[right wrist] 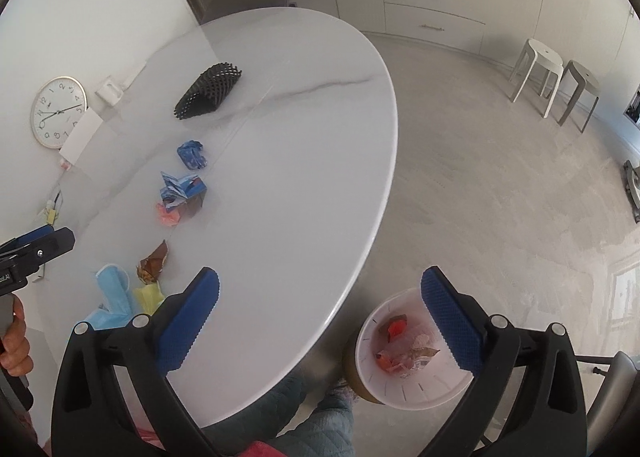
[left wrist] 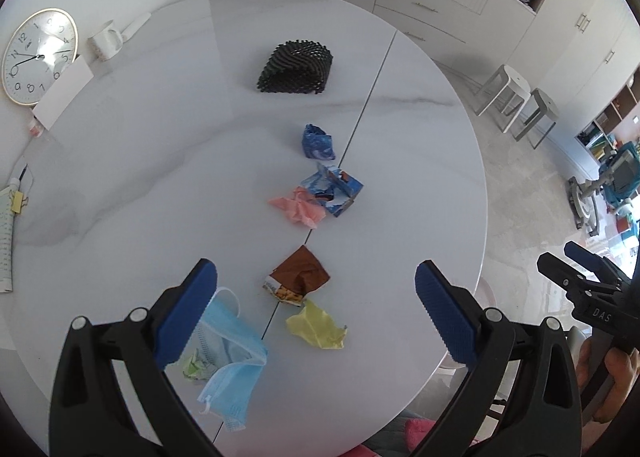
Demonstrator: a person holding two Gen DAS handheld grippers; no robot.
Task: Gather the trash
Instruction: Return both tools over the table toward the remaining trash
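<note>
Left gripper (left wrist: 316, 317) spread wide, empty, above the near end of the white surface (left wrist: 140, 161). Below it: blue face mask (left wrist: 230, 357), yellow scrap (left wrist: 318, 327), brown snack wrapper (left wrist: 300, 277). Farther along the seam: pink paper (left wrist: 298, 209), torn blue carton (left wrist: 338, 189), crumpled blue wrapper (left wrist: 318, 141), black mesh piece (left wrist: 298, 67). Right gripper (right wrist: 320, 321) likewise wide apart and empty, over the surface edge; on the floor beneath, white bin (right wrist: 416, 393) with red and clear scraps inside.

Left claw's finger (left wrist: 188, 313) hides part of mask (left wrist: 232, 369) (blue).
</note>
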